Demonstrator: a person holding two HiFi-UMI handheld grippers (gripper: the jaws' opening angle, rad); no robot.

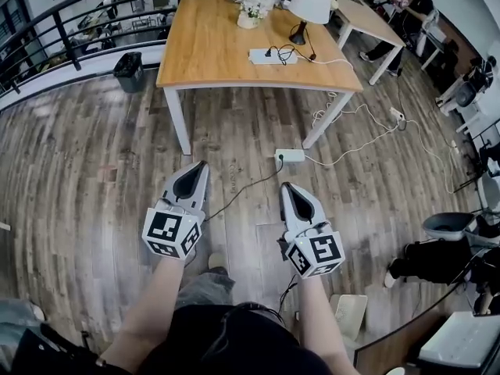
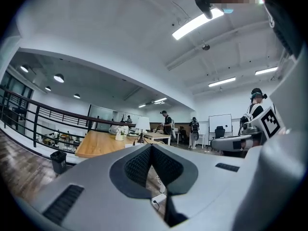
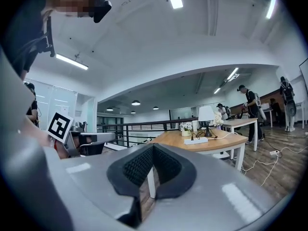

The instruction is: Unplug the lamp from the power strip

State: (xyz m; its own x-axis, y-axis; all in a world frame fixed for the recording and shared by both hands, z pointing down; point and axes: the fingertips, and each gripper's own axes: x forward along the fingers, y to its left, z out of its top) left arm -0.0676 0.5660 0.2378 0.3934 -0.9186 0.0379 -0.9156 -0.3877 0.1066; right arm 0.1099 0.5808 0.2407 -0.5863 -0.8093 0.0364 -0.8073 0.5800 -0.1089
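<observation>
Floorboards [image 1: 117, 170] lie open between left hand-held gripper [image 1: 201, 166] and table [image 1: 211, 45] edge

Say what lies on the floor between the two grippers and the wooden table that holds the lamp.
A white power strip lies on the wood floor, with a black cable running from it toward the camera; the head view shows this.

There are two grippers: the left gripper [image 1: 199, 167] and the right gripper [image 1: 287, 187]. Tables are two: a near table [image 1: 211, 45] and a far table [image 1: 367, 18]. One lamp [image 1: 309, 5]. Two power strips can be counted: the table strip [image 1: 269, 56] and the floor strip [image 1: 290, 155]. One bin [image 1: 129, 70]. One flower pot [image 1: 249, 16].
</observation>
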